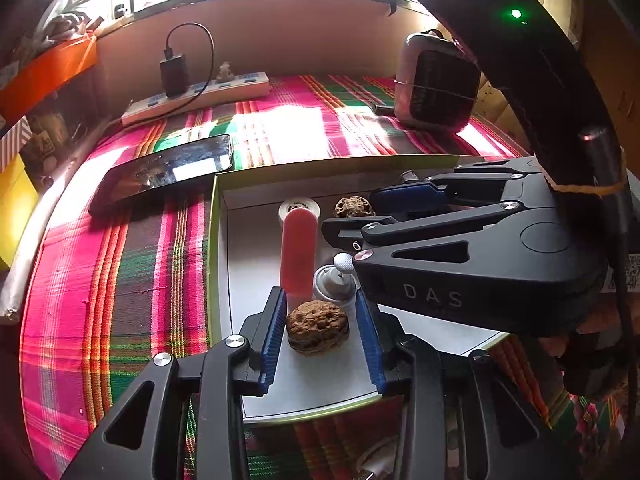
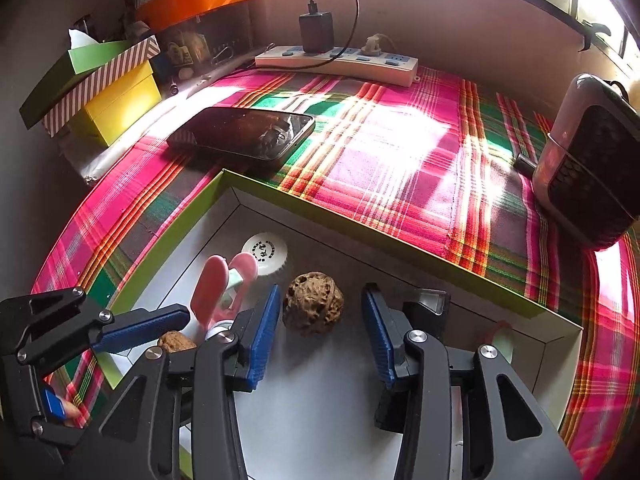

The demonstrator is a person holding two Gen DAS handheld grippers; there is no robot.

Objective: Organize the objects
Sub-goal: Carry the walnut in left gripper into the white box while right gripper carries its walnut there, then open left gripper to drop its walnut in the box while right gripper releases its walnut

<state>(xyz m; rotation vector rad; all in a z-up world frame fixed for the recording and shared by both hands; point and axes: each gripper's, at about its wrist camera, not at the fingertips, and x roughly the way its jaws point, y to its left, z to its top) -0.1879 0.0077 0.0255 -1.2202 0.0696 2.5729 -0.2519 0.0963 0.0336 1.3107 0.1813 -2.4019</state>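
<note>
A: Both grippers down inside the green-rimmed box (image 2: 256,188), on the plaid cloth (image 2: 400,140). Left gripper (image 1: 318,328) parted, blue pads either side of the flat walnut (image 1: 317,332), gaps showing on both flanks. No squeeze, then. Nut resting on the white box floor.

B: Same on the right. Right gripper (image 2: 320,332) standing apart around the round walnut (image 2: 313,303), nut a little beyond the fingertips, nearer the left pad, touching neither as far as visible. Also sitting on the floor of the box.

A: Probably set down on purpose, one nut per tool, box serving as the collecting place. Pink folding clip (image 1: 298,250) upright just beyond the flat walnut, white cap (image 2: 265,255) farther back, small silver-and-white piece (image 1: 335,280) to the right of the clip.

B: Hard to name that last one. Phone (image 2: 242,138) and power strip (image 2: 336,62) well apart from the box, out on the cloth, heater-like unit (image 2: 592,168) far right.

A: Both walnuts in the box, near side left, far side right; pads free of each.
</note>
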